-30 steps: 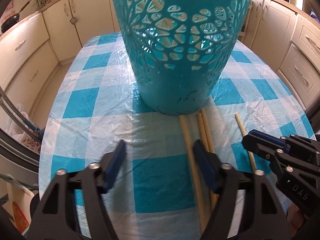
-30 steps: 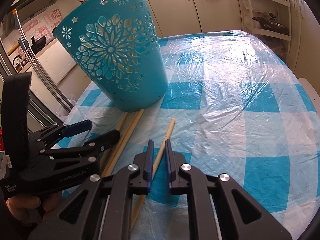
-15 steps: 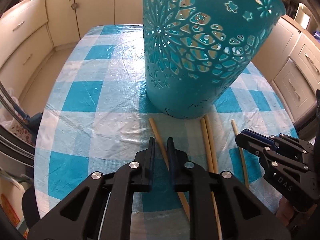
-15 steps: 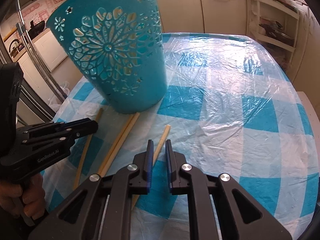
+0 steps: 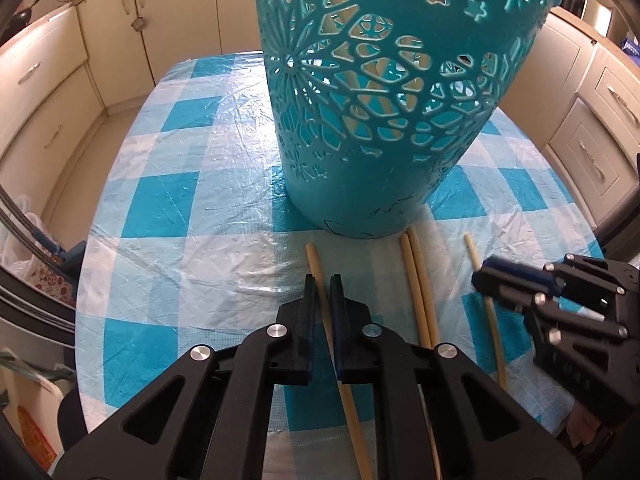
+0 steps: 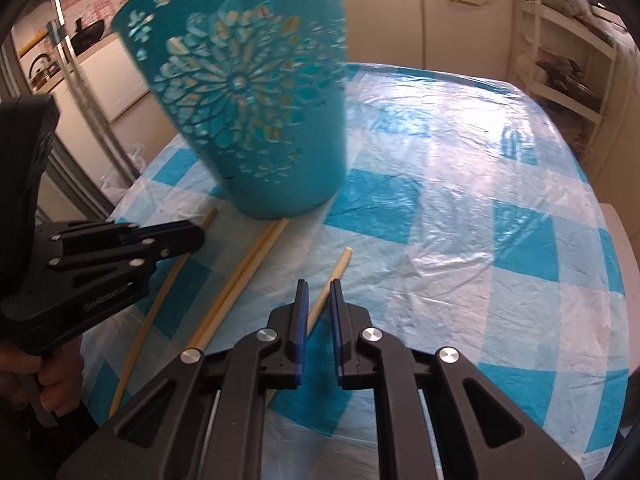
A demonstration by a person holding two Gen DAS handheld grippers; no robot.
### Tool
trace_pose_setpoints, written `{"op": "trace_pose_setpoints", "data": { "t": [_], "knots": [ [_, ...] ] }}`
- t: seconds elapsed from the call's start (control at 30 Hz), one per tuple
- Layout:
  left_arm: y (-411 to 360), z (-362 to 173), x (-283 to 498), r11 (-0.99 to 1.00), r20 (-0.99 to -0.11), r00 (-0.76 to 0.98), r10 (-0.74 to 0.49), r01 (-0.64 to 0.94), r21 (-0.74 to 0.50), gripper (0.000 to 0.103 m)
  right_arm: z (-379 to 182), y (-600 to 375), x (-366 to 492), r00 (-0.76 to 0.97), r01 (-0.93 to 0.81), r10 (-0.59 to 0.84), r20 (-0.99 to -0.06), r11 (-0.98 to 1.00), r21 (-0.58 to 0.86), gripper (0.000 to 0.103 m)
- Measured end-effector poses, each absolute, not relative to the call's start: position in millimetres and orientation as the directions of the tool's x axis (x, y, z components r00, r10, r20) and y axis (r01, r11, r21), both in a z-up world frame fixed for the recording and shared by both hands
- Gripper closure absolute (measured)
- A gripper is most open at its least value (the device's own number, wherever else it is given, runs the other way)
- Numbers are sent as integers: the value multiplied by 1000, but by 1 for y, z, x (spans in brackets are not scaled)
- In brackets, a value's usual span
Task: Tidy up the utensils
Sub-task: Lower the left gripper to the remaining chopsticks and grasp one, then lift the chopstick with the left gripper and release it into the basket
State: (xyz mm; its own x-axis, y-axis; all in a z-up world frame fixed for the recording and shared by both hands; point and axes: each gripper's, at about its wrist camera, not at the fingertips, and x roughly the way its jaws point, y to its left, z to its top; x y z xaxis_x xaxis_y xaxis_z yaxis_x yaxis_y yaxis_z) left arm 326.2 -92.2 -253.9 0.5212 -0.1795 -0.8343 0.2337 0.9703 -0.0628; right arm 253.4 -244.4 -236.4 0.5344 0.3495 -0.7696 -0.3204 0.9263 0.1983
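Note:
A tall teal cut-out basket stands on the checked table; it also shows in the right wrist view. Several wooden sticks lie in front of it. My left gripper is shut on the leftmost wooden stick, which runs between its fingers. Two sticks lie side by side to its right. My right gripper is shut on the rightmost wooden stick. In the left wrist view the right gripper sits over that stick.
The blue-and-white checked plastic cloth covers the table. Cream kitchen cabinets surround it. Shelves stand at the far right. A hand holds the left gripper's handle.
My left gripper closed from wide open onto the leftmost stick, which shifted left away from the pair. My right gripper stayed shut on its stick and both views moved slightly.

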Motion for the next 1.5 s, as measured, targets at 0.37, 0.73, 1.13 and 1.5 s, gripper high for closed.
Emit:
{"op": "trace_pose_setpoints", "data": {
  "t": [0.37, 0.73, 1.13, 1.5],
  "knots": [
    [-99, -254, 325, 970, -826, 549, -132, 244, 8, 95, -238, -237, 252, 573, -245, 270, -773, 957, 153, 95],
    [-96, -256, 313, 963, -814, 555, -171, 268, -19, 98, -242, -246, 251, 598, -241, 320, -734, 946, 216, 97],
    [-60, -221, 289, 910, -734, 543, -407, 315, -271, 98, -242, -255, 250, 594, -229, 357, -721, 934, 274, 97],
    [-51, -146, 255, 855, -595, 617, -516, 408, -320, 98, -243, -261, 252, 588, -225, 382, -713, 924, 309, 97]
  ]
}}
